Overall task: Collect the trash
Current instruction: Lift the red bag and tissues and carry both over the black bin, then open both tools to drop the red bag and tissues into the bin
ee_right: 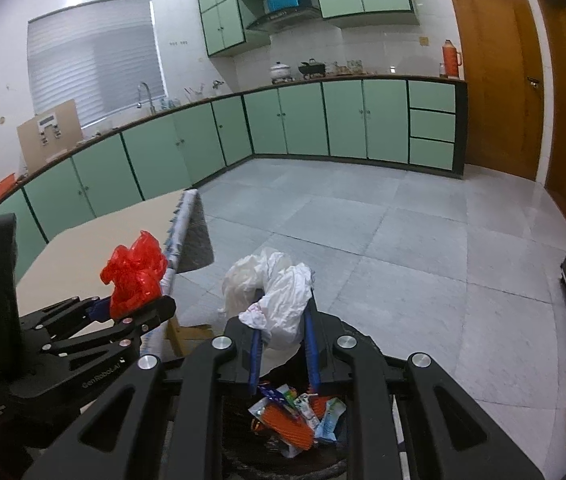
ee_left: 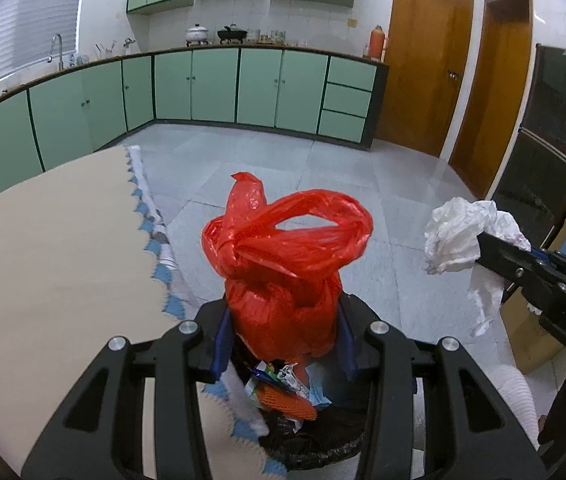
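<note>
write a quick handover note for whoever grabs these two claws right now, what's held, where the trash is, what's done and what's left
Left claw: shut on the knotted red plastic bag, held above the trash bin.
Right claw: shut on the crumpled white plastic bag, also over the bin.
Trash bin: black-lined, directly below both claws, beside the table; wrappers and an orange piece already lie inside.
Done: both bags picked up and brought over the bin.
Left: open each claw so both bags fall in; neither has been released yet. Then check the table and floor for anything remaining.
</note>
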A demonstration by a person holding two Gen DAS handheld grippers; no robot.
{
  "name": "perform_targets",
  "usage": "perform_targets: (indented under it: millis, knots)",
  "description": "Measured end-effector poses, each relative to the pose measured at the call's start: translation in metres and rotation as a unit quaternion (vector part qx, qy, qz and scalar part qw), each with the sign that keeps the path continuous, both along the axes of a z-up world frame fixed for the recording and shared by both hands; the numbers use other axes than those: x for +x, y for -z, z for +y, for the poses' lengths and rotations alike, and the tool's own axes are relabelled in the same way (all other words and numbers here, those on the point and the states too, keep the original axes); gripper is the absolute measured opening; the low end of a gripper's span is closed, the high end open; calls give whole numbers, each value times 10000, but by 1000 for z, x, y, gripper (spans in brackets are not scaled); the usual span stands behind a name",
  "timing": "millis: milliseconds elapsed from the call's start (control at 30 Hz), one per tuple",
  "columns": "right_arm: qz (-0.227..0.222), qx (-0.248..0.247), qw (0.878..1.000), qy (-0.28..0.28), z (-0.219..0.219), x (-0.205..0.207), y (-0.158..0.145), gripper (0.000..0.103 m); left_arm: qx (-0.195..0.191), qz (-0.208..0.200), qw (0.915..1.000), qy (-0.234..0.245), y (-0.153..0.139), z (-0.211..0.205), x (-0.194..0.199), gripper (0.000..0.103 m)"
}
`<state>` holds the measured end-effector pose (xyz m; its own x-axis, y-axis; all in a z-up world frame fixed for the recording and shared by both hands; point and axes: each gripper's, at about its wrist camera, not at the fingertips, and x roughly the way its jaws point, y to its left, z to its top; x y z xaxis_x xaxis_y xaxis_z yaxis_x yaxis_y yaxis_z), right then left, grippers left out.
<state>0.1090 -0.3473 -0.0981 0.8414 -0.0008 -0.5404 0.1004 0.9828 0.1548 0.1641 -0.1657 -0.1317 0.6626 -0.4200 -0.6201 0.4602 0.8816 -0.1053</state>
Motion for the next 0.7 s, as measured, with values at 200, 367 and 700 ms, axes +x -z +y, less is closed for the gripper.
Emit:
perform_targets:
  millis: [200,367,700]
  knots:
    - [240,76,9997,82,-15,20,24,18,145,240,9996,75,20,-18,20,40]
    - [390,192,9990,123,-26,35,38,18,209,449,9987,74,29,-26,42,45]
    - [600,275,9977,135,-41,56,57,18,216,653,9975,-135,37,-25,63,60]
